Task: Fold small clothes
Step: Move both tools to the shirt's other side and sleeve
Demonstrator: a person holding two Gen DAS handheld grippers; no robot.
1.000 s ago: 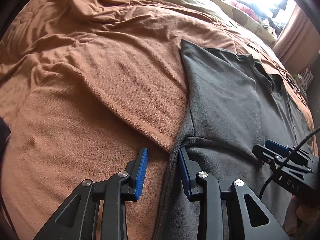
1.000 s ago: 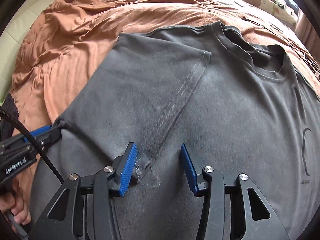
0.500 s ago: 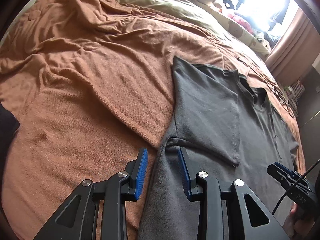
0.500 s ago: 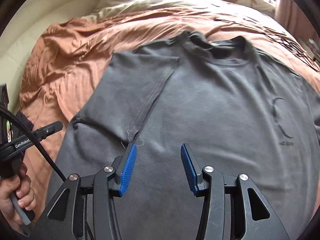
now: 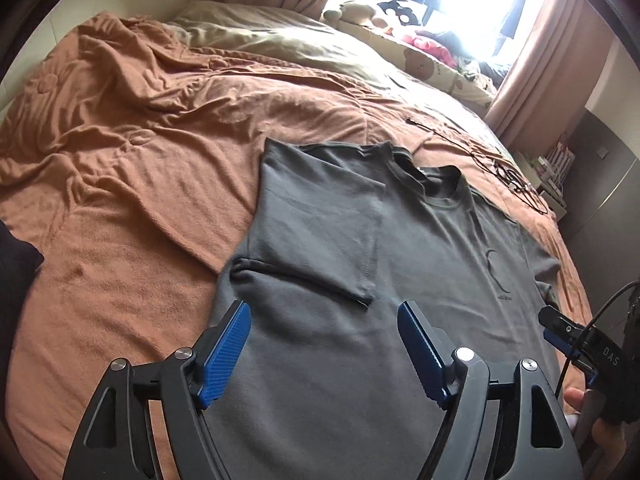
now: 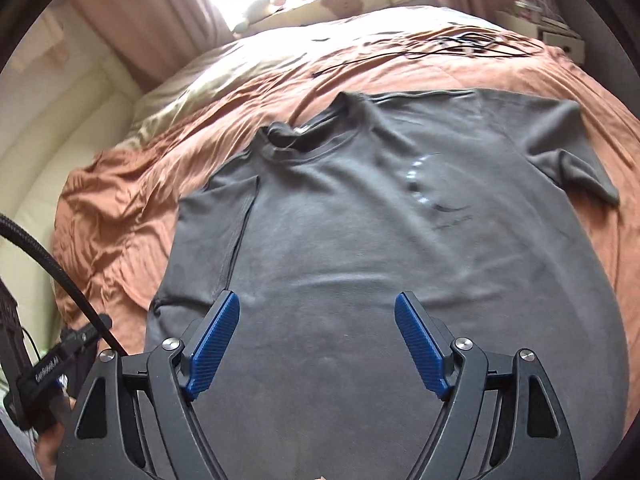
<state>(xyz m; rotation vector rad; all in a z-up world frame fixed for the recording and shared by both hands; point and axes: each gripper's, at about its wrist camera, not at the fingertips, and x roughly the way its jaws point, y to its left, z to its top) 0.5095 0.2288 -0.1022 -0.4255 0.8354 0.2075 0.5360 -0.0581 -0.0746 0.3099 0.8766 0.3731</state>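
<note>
One dark grey short-sleeved cotton T-shirt point(image 5: 420, 264), lying face up and mostly flat on my bed, neckline toward the window, hem toward me. One small dark crescent print point(image 5: 496, 272) on its chest. Sleeves: two. One sleeve point(image 5: 320, 216) is folded inward over the chest, its stitched hem running down the front; the other sleeve point(image 6: 576, 168) lies spread outward on the blanket.

One rust-orange fleece blanket point(image 5: 120, 152), rumpled, covering the bed beneath the shirt. One olive-beige quilt point(image 5: 280, 40) beyond it, toward the window. One tangle of thin black cable point(image 5: 516, 184) on the blanket past the shirt's shoulder. Pink-brown curtains, two visible point(image 5: 532, 68), flanking the bright window; soft toys on the sill, number unclear.

Grippers: two, each with two blue ribbed fingers.
My left gripper point(image 5: 324, 348): fingers spread wide, nothing between them, held above the shirt's lower half just below the folded sleeve's corner.
My right gripper point(image 6: 318, 340): fingers likewise spread wide and empty, above the shirt's lower middle. In the left view its tip point(image 5: 560, 332) shows at the shirt's far side edge, with part of my hand point(image 5: 588, 408) on its handle.
</note>
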